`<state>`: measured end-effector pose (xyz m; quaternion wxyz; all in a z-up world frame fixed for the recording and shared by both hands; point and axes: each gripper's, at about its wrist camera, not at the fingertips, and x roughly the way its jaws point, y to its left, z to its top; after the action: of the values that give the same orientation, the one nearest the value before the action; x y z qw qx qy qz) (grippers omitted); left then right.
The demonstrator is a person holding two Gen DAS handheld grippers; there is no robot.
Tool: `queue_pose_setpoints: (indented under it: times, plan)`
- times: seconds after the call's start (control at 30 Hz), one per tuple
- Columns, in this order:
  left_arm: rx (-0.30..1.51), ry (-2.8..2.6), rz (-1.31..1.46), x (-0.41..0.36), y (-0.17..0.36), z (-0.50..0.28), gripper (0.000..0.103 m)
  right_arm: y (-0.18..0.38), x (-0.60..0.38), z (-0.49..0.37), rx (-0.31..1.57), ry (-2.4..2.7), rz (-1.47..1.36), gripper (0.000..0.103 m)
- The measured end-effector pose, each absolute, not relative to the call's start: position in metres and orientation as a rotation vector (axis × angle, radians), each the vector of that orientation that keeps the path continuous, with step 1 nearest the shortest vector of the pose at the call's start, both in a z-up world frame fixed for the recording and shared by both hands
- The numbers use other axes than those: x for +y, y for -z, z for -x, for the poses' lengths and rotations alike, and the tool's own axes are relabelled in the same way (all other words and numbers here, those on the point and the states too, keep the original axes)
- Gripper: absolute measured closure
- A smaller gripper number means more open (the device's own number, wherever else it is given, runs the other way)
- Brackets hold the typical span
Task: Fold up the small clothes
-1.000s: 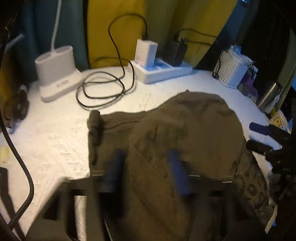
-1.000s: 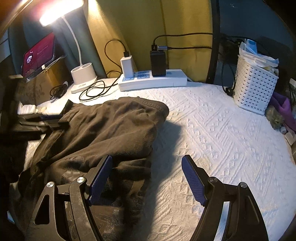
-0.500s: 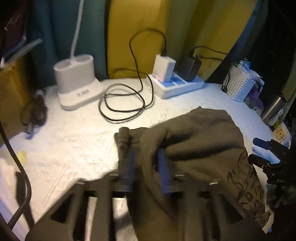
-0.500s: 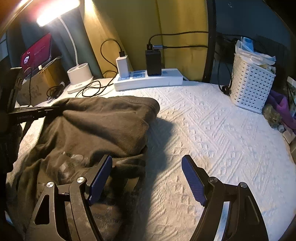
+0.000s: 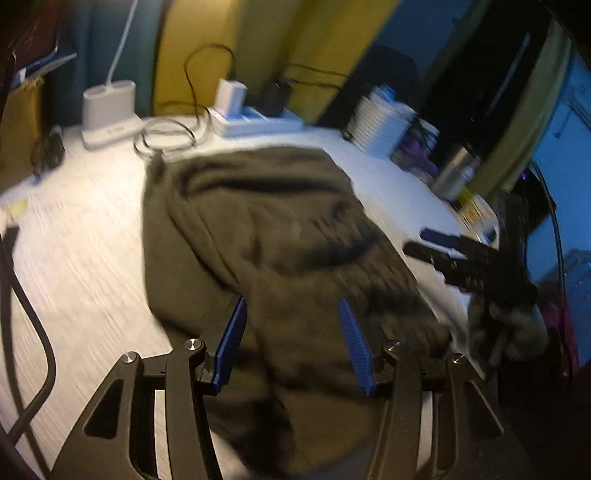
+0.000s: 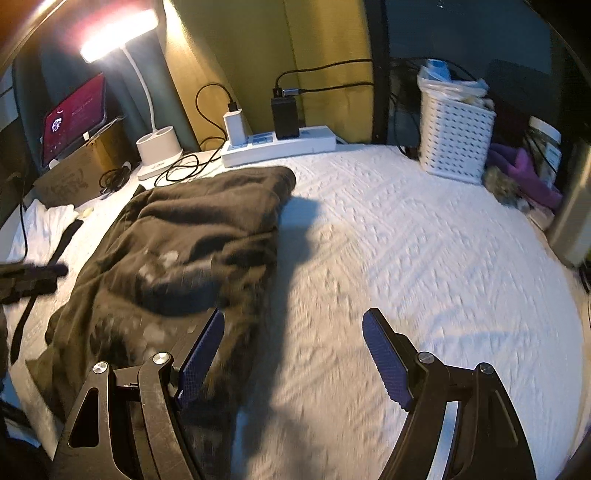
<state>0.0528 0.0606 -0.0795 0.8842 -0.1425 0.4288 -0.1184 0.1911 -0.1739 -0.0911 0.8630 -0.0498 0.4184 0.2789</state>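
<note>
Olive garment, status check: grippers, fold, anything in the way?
Left gripper open over the olive garment. Right gripper open, empty, at its right edge. Garment bunched, fold unfinished. Black cable lies near its far edge.

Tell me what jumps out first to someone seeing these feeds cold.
The dark olive garment lies bunched across the left half of the white quilted cover. Behind it at the back left a lit desk lamp glares, beside a white power strip with chargers. The left gripper hangs open over the cloth; the right gripper is open at its edge.
</note>
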Motion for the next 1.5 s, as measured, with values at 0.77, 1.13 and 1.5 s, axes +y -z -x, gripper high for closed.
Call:
queue_pose_setpoints:
  times: [0.77,1.13,1.5]
  plan:
    - [0.859,0.245,0.107,0.026,0.084,0.023,0.092,0.101,-0.198,-0.117,0.933,-0.598,0.068,0.024]
    - [0.898,0.211,0.117,0.036,0.097,0.036,0.092,0.107,-0.193,-0.082,0.942,-0.633,0.099,0.025]
    - [0.929,0.216,0.13,0.038,0.108,0.037,0.092,0.108,-0.191,-0.079,0.978,-0.702,0.037,0.074]
